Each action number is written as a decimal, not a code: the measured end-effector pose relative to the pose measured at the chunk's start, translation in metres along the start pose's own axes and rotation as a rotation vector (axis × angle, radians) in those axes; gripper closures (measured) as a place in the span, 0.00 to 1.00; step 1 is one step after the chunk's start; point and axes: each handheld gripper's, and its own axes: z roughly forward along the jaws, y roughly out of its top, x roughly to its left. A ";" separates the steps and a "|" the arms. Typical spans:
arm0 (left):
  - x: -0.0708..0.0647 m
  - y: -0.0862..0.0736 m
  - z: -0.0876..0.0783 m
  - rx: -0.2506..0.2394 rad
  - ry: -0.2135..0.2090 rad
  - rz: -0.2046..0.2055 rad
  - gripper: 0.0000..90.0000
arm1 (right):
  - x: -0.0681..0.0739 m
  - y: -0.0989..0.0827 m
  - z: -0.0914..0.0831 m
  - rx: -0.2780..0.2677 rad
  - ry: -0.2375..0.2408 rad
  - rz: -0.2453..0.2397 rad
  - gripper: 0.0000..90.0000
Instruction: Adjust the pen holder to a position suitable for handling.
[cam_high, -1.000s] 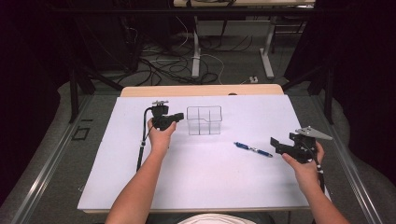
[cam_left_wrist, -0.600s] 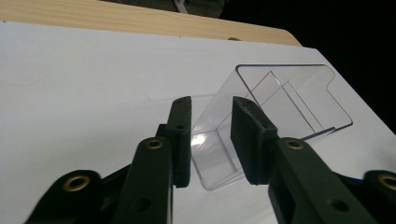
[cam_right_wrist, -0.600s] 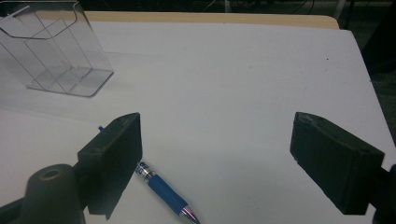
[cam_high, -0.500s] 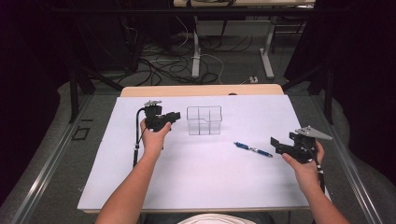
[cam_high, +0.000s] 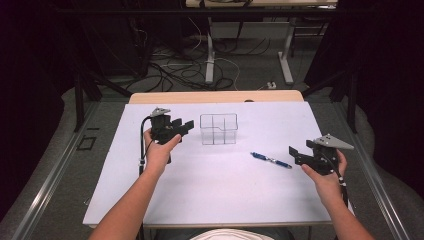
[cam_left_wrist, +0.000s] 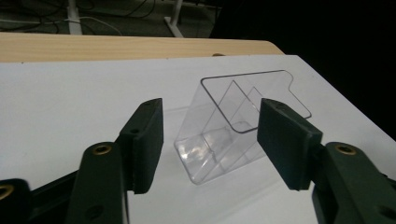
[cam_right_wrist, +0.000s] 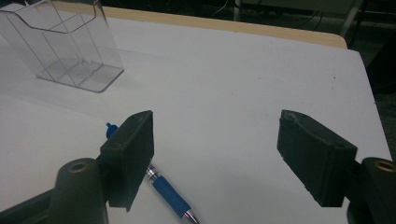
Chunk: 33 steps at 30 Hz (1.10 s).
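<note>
Clear holder (cam_high: 218, 129) just beside gaping empty left tool (cam_high: 183, 125), pen (cam_high: 270, 160) near gaping empty right tool (cam_high: 295, 155)

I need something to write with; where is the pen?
In the high view the pen lies on the white table, right of centre, between the clear holder and the right gripper.

On the table (cam_high: 210, 200) are one clear plastic holder (cam_high: 218, 129), one blue pen (cam_high: 271, 160) and two hand-held grippers.
</note>
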 end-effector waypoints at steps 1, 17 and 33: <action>-0.003 -0.001 -0.002 0.002 -0.012 0.018 0.43 | 0.000 0.000 0.000 -0.005 0.008 -0.004 0.31; -0.011 -0.022 -0.019 0.002 -0.051 0.139 0.29 | 0.006 0.001 0.002 0.006 0.017 -0.067 0.34; -0.014 -0.043 -0.047 -0.014 -0.036 0.197 0.15 | 0.017 0.001 0.008 0.068 0.035 -0.218 0.38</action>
